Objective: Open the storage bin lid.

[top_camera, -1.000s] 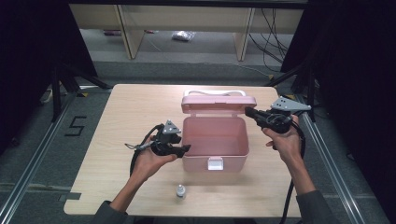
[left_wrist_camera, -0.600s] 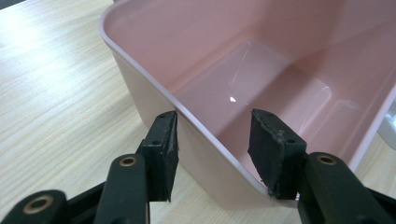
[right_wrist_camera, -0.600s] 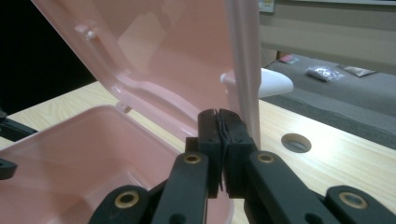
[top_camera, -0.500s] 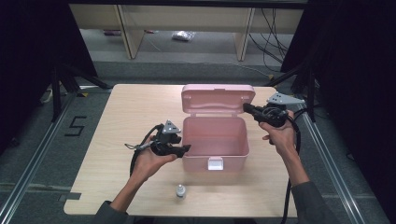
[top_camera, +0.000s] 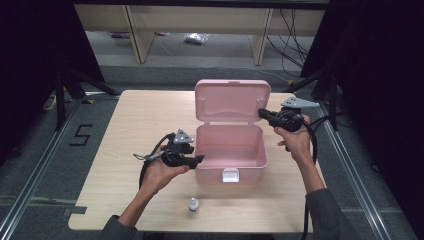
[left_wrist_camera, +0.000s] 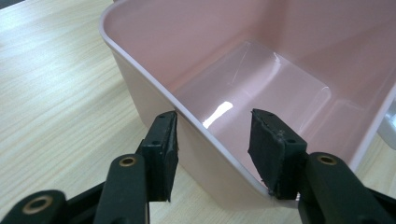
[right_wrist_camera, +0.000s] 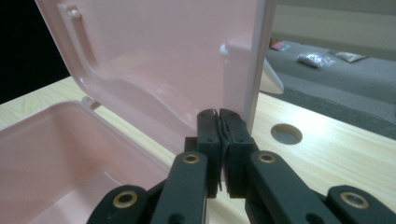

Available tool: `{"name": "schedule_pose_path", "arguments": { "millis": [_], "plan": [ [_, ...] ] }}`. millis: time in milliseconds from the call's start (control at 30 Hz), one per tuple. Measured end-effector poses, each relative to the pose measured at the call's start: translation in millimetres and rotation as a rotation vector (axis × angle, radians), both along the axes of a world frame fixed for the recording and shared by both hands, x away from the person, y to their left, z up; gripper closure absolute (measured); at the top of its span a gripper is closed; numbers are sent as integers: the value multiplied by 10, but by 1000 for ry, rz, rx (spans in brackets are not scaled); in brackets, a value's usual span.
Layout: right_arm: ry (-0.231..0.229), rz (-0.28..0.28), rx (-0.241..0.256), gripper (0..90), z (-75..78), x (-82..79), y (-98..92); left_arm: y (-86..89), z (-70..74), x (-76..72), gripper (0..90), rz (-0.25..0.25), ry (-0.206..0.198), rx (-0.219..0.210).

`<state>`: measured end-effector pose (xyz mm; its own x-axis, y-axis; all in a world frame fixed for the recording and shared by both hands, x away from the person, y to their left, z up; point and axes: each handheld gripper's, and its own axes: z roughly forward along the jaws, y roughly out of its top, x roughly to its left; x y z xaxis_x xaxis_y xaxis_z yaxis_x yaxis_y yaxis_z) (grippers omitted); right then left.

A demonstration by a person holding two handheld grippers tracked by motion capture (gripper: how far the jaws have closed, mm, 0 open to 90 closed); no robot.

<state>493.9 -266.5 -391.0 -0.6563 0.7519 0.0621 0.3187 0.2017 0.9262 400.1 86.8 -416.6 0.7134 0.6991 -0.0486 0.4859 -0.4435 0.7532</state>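
One pink box (top_camera: 230, 152) is shown on the table (top_camera: 130, 125), its single lid (top_camera: 232, 100) raised upright at the rear edge. The left claw (top_camera: 197, 160) is held at the box's left wall, near the front corner; in the left gripper view its jaws stand apart and straddle the rim (left_wrist_camera: 187, 114), one pad (left_wrist_camera: 161, 149) outside the wall and the other pad (left_wrist_camera: 273, 149) over the cavity, and whether they touch the wall cannot be told. The cavity ahead of this claw is seen open, with smooth pink floor and walls. The right claw (top_camera: 262, 114) is placed at the lid's right edge, well apart from the left claw across the box; in the right gripper view its jaws are pressed together, with the lid's edge (right_wrist_camera: 254, 70) rising just beyond the tips, and whether anything is pinched between them cannot be told. One round hole (right_wrist_camera: 286, 134) in the table is seen just right of this claw. One small bottle (top_camera: 193, 204) stands behind the left claw, near the table's front edge, apart from the box. Bare table is left outward of each claw. Counted: one box, one lid, one white latch (top_camera: 230, 175), one bottle, two claws
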Motion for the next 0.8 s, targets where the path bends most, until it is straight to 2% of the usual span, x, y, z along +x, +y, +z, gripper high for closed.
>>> {"name": "schedule_pose_path", "arguments": {
  "millis": [67,133,167,233,267,300,367,433,467,533,567,633,667,700,733,767,800],
  "plan": [
    [34,-7,14,878,-18,11,16,1,-1,0,518,-1,-1,-1],
    [9,-9,-10,877,-29,43,0,0,-2,-1,518,0,-3,1],
    [26,-6,6,877,-42,54,13,-1,-2,-1,517,-2,-5,4],
    [21,-11,1,878,-54,73,13,-5,-5,-3,514,-2,-8,7],
    [41,-12,3,877,-55,72,14,-5,-5,-5,514,-2,-10,9],
    [13,-16,0,877,-70,93,11,-8,-6,-7,514,-1,-12,8],
    [45,-25,13,877,-81,94,32,-10,-6,-6,512,-1,-11,8],
    [51,-31,28,876,-86,99,51,-11,-6,-8,511,-1,-11,9],
    [33,-31,12,874,-100,115,47,-11,-6,-9,512,0,-12,8],
    [55,-38,18,874,-112,120,58,-14,-5,-9,512,1,-11,10],
    [46,-28,17,872,-118,136,56,-14,-5,-9,512,1,-10,10],
    [52,-42,25,867,-129,129,75,-15,-5,-10,511,1,-11,11],
    [45,-47,-2,867,-127,135,68,-19,-2,-13,511,5,-12,15],
    [47,-45,2,867,-144,139,87,-21,-4,-14,512,5,-16,15],
    [28,-42,-23,867,-143,157,77,-21,-5,-14,511,5,-17,16],
    [58,-44,-2,865,-145,145,98,-20,-5,-13,511,5,-16,14],
    [44,-56,1,864,-157,156,108,-21,-6,-14,510,7,-16,12]
  ]
}}
